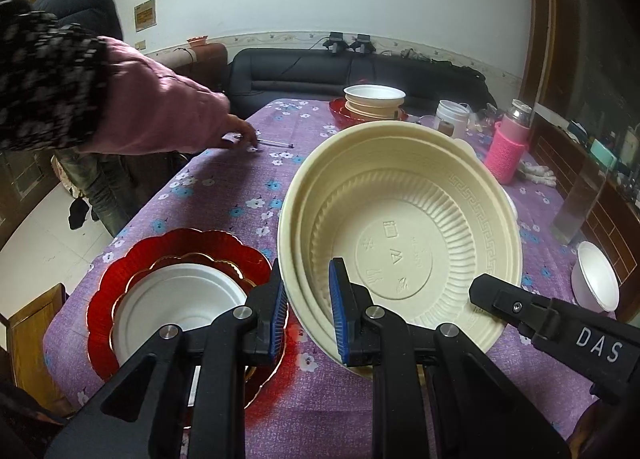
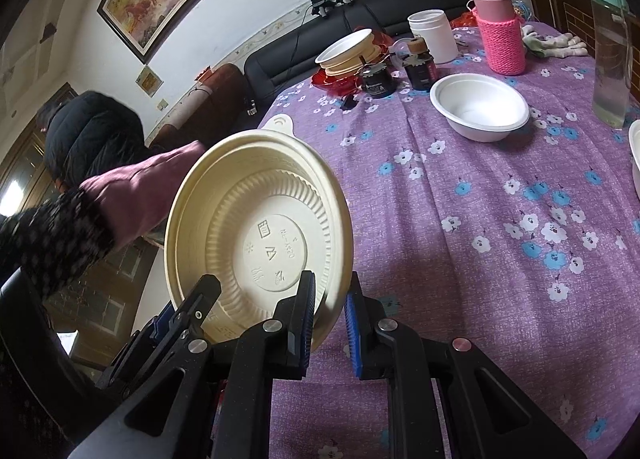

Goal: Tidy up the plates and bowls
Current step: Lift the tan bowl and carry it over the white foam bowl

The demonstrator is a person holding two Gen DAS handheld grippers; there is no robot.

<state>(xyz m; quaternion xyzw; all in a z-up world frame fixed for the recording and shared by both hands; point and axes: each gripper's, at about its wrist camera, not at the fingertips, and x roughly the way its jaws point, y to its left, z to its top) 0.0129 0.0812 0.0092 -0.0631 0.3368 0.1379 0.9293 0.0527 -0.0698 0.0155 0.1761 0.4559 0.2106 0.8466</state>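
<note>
Item: cream ribbed plastic bowl, held tilted above the purple floral tablecloth by two grippers.

Left: scalloped red plate bearing white bowl, probable stacking spot. Left gripper clamps the near rim; right gripper straddles the opposite rim narrowly, steadying it.

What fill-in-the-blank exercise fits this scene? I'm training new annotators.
The left gripper and right gripper both clamp the cream bowl by its ____.
The white bowl sits on a ____ scalloped plate.
The bottle wears a knitted sleeve coloured ____.
Missing words: rim; red; pink.
</note>
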